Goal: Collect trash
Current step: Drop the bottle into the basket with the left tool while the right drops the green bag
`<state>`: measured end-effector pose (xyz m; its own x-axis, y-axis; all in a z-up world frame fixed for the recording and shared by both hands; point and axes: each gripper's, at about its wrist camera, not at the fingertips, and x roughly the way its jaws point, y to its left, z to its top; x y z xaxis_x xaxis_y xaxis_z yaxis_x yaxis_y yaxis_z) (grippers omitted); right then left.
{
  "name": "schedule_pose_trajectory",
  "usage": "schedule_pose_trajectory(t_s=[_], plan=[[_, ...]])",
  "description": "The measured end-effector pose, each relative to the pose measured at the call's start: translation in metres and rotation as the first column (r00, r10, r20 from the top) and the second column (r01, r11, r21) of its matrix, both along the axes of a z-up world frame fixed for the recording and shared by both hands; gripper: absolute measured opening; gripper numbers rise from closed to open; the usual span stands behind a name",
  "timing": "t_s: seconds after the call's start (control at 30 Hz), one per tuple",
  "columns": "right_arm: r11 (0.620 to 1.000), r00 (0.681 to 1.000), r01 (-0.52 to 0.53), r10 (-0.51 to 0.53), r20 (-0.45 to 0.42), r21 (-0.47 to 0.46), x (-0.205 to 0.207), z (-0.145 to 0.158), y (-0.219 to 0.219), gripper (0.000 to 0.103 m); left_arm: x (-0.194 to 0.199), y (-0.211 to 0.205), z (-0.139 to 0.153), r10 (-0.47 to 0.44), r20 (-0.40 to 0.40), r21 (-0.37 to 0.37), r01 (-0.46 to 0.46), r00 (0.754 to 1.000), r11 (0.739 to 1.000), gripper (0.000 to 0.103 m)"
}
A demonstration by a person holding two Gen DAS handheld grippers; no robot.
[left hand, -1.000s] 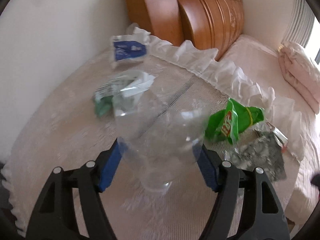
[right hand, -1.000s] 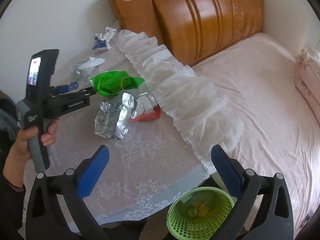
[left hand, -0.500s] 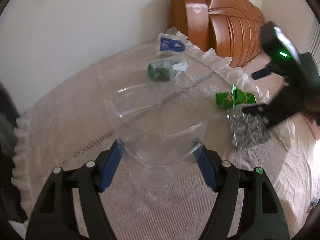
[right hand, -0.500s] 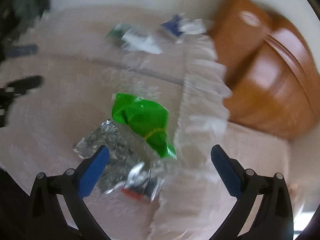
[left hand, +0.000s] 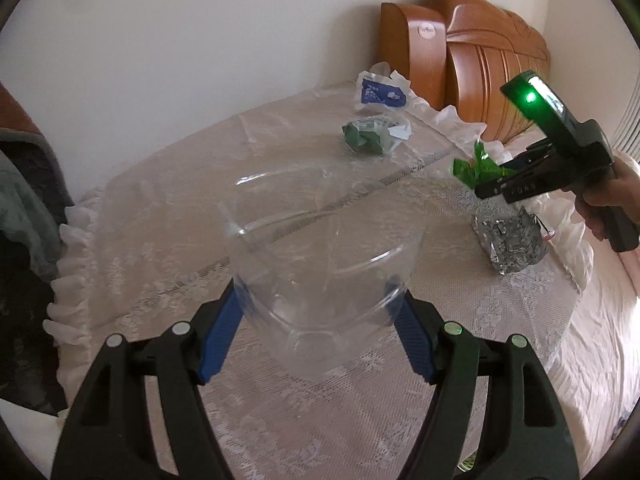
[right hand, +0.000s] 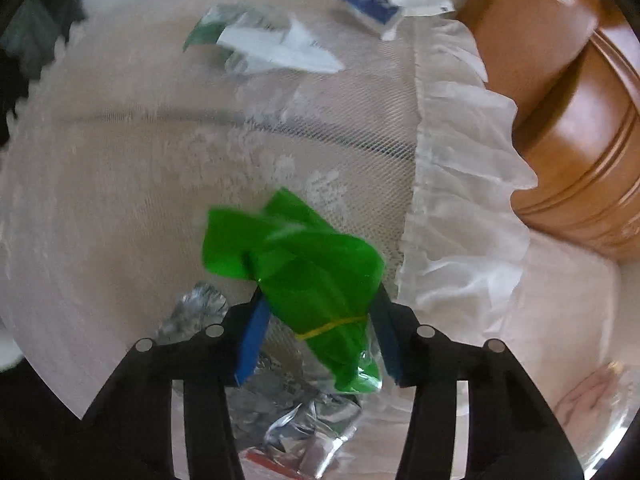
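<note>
My left gripper (left hand: 318, 322) is shut on a clear plastic container (left hand: 320, 264) and holds it above the lace-covered table (left hand: 168, 208). My right gripper (right hand: 318, 320) is shut on a green snack wrapper (right hand: 304, 272); it also shows in the left wrist view (left hand: 476, 166) at the right, with the right gripper's body (left hand: 560, 148) over it. A crumpled silver foil bag (left hand: 510, 240) lies just below the wrapper and shows in the right wrist view (right hand: 280, 412) too. A green and white wrapper (left hand: 372, 134) and a blue and white packet (left hand: 380, 94) lie at the table's far side.
A wooden headboard (left hand: 480, 60) stands behind the table, with a pink bed (left hand: 608, 340) to the right. The tablecloth's white frill (right hand: 460, 200) hangs at the table's right edge. Dark clothing (left hand: 24, 208) lies at the left.
My right gripper swung over the table and closed on the green wrapper. My left gripper pulled back with the clear container, so the table's far side shows.
</note>
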<state>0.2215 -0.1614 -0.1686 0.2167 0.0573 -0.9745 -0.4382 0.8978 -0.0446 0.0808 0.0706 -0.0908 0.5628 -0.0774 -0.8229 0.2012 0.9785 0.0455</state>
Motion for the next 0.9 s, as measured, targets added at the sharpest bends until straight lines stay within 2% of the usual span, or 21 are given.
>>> schedule_pose_trajectory(t_s=[0.17, 0.33, 0.43, 0.47, 0.57, 0.7, 0.8, 0.9], plan=[[0.992, 0.991, 0.084, -0.092, 0.094, 0.089, -0.014, 0.032, -0.002, 0.048, -0.011, -0.001, 0.015, -0.014, 0.022, 0.005, 0.014, 1.0, 1.0, 0.068], [0.964, 0.955, 0.152, -0.2, 0.22, 0.22, -0.063, 0.088, -0.008, 0.048, -0.03, -0.016, 0.032, -0.085, 0.046, -0.001, 0.085, 0.995, 0.996, 0.068], [0.93, 0.917, 0.202, -0.289, 0.273, 0.307, -0.109, 0.115, -0.017, 0.048, -0.048, -0.029, 0.04, -0.146, 0.06, 0.004, 0.146, 0.988, 0.989, 0.068], [0.913, 0.898, 0.23, -0.333, 0.287, 0.338, -0.137, 0.122, -0.024, 0.048, -0.055, -0.034, 0.041, -0.17, 0.059, 0.001, 0.17, 0.984, 0.985, 0.068], [0.864, 0.861, 0.298, -0.427, 0.278, 0.406, -0.195, 0.127, -0.037, 0.048, -0.071, -0.05, 0.04, -0.242, 0.045, 0.003, 0.242, 0.969, 0.97, 0.068], [0.818, 0.813, 0.418, -0.531, 0.238, 0.395, -0.273, 0.113, -0.066, 0.048, -0.092, -0.082, 0.035, -0.356, 0.028, 0.034, 0.355, 0.934, 0.934, 0.068], [0.781, 0.774, 0.497, -0.596, 0.214, 0.379, -0.314, 0.097, -0.086, 0.048, -0.107, -0.117, 0.028, -0.453, 0.004, 0.057, 0.452, 0.891, 0.89, 0.068], [0.746, 0.733, 0.562, -0.649, 0.205, 0.356, -0.34, 0.084, -0.106, 0.048, -0.124, -0.158, 0.019, -0.563, -0.023, 0.054, 0.563, 0.826, 0.825, 0.068]])
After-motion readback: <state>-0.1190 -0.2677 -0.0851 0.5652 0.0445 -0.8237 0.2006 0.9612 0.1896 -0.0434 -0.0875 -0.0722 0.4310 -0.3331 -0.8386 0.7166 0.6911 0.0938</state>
